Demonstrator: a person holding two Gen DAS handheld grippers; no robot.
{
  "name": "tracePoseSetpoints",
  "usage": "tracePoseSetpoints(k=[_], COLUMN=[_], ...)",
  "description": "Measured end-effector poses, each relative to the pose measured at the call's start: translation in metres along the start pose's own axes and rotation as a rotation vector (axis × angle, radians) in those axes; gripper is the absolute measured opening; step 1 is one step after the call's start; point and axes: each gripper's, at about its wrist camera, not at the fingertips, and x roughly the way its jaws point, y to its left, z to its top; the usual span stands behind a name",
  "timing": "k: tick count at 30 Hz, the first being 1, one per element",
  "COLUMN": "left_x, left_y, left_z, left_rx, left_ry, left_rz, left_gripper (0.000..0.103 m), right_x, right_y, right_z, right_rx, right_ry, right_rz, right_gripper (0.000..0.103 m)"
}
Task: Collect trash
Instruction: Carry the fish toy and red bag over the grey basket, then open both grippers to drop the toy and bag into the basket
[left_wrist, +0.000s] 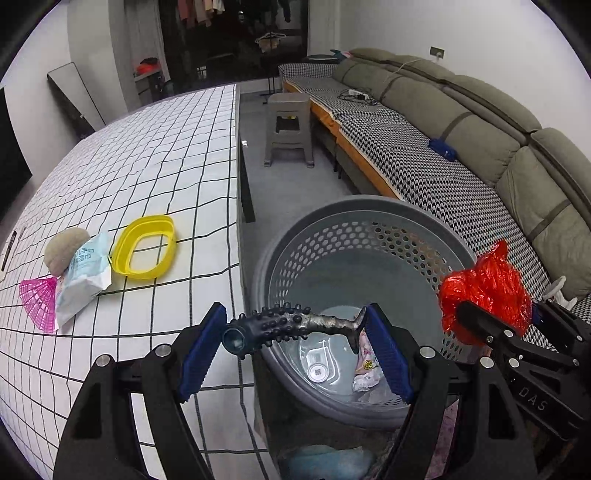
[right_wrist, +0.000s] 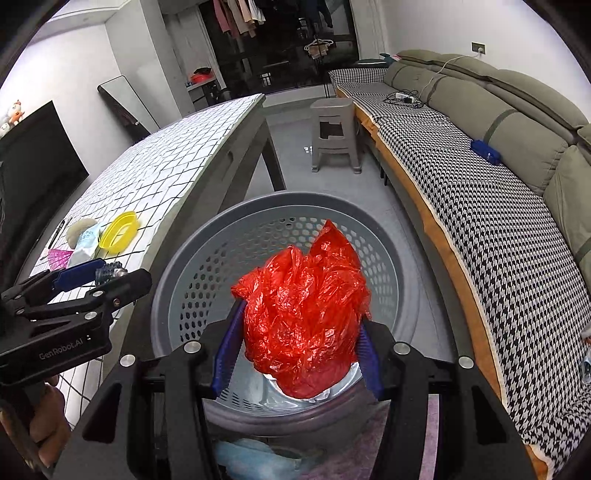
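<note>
Grey floor runs between a long olive sofa (left_wrist: 461, 107) at three o'clock and a table (left_wrist: 155, 147) under a white grid-checked cloth at nine o'clock. Beside the table's edge stands a round grey perforated basket (left_wrist: 354, 214), with crumpled wrappers and a clear lid already lying in its bottom.

Over the basket's near rim, the left gripper (left_wrist: 295, 343) is clamped on a dark knobbly fish-shaped toy (left_wrist: 288, 325), held crosswise between the blue pads. At its three o'clock, the right gripper (right_wrist: 299, 343) squeezes a crumpled red plastic bag (right_wrist: 306, 314) directly above the basket's opening.

On the cloth, at ten o'clock from the left gripper, lie a yellow plastic ring (left_wrist: 146, 245), a pale wet-wipe packet (left_wrist: 83, 280) (printed in blue), a pink mesh piece (left_wrist: 38, 301) and a beige lump (left_wrist: 62, 249), all close together.
</note>
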Motion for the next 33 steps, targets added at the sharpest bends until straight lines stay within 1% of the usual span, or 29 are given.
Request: tracePoseSetpoints(k=[8, 20, 33], left_x=[0.011, 0.024, 0.024], left_y=[-0.012, -0.015, -0.013], left_z=[0.001, 0.005, 0.006], left_rx=[0.018, 0.024, 0.014], left_ry=[0.029, 0.059, 0.063], left_rz=[0.008, 0.015, 0.018], left_gripper=[0.075, 0.075, 0.076], right_x=[0.008, 0.021, 0.021], right_y=[-0.008, -0.011, -0.008], right_z=[0.002, 0.005, 0.008], right_rx=[0.013, 0.014, 0.001], right_ry=[0.015, 0.031, 0.026], right_rz=[0.008, 0.015, 0.017], right_gripper=[0.053, 0.053, 0.053])
